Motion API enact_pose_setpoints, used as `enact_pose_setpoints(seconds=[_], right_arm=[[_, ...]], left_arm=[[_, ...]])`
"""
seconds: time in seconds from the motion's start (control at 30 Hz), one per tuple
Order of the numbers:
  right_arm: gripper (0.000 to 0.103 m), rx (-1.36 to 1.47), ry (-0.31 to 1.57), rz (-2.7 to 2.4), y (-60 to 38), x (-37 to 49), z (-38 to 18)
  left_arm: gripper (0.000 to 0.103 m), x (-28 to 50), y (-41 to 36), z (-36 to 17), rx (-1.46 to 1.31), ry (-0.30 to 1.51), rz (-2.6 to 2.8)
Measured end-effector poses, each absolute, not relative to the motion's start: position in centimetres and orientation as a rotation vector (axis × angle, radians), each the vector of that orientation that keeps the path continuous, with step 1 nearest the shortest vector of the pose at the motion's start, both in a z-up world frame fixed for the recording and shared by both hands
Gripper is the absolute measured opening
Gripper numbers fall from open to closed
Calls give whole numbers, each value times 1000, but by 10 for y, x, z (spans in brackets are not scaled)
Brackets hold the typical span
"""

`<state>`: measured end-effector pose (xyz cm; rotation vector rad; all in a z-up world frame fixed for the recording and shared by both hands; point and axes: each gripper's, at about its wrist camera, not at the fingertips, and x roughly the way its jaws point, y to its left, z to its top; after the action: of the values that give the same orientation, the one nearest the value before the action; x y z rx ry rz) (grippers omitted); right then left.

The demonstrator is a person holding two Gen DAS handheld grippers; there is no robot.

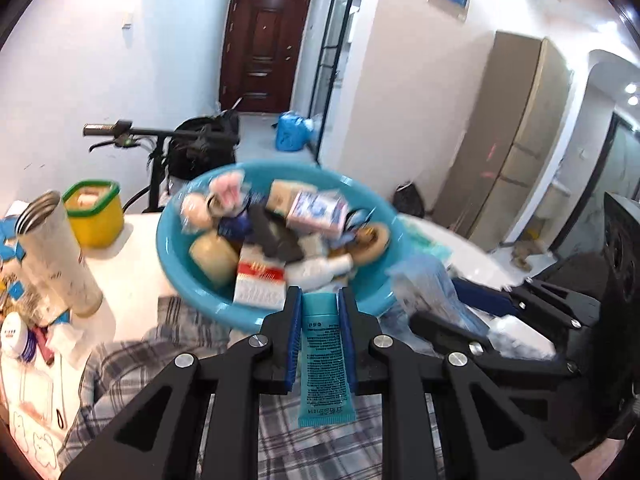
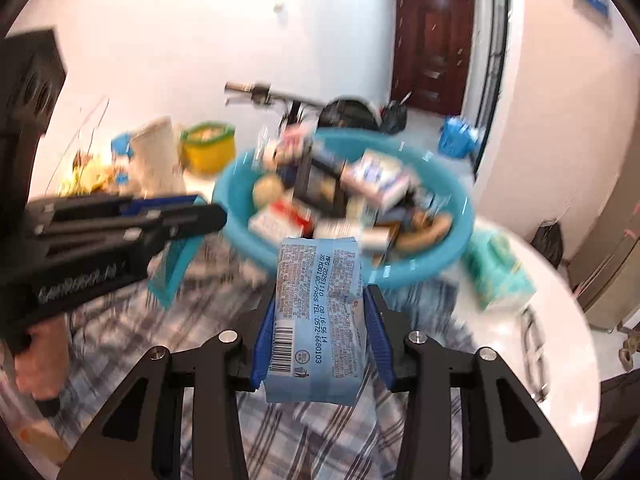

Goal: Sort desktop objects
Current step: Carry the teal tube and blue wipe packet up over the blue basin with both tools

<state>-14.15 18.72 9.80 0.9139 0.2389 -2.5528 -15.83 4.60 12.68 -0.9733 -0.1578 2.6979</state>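
Note:
A teal basin (image 1: pixel 176 264) full of several small packets and boxes stands on the white table; it also shows in the right wrist view (image 2: pixel 452 256). My left gripper (image 1: pixel 320 300) is shut on a teal tube (image 1: pixel 325 356) just in front of the basin's near rim. My right gripper (image 2: pixel 320 304) is shut on a light blue printed packet (image 2: pixel 316 312), also just short of the basin. The left gripper (image 2: pixel 200 216) with its tube (image 2: pixel 176 264) shows at the left of the right wrist view. The right gripper (image 1: pixel 460 308) shows at the right of the left wrist view.
A plaid cloth (image 1: pixel 132 360) lies under both grippers. A metal tumbler (image 1: pixel 60 256), a yellow box with a green rim (image 1: pixel 94 216) and small clutter stand at the left. A green tissue pack (image 2: pixel 500 272) lies right of the basin. A scooter handlebar (image 1: pixel 120 132) is behind the table.

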Motion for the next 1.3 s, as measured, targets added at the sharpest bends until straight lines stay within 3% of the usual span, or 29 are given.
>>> enact_pose_setpoints(seconds=[0.27, 0.4, 0.57, 1.0, 1.3], right_arm=[[41, 613, 196, -2728, 184, -141, 171], [41, 518, 128, -2768, 185, -144, 192], [41, 386, 104, -2855, 181, -146, 208], [41, 152, 77, -2859, 174, -152, 235], [41, 113, -9, -2953, 180, -161, 224]], left_arm=[[20, -153, 37, 192, -667, -132, 2832], [20, -144, 37, 220, -487, -47, 2920], [20, -138, 26, 243, -357, -92, 2916], [20, -149, 21, 258, -225, -113, 2873], [20, -171, 16, 238, -259, -80, 2897]])
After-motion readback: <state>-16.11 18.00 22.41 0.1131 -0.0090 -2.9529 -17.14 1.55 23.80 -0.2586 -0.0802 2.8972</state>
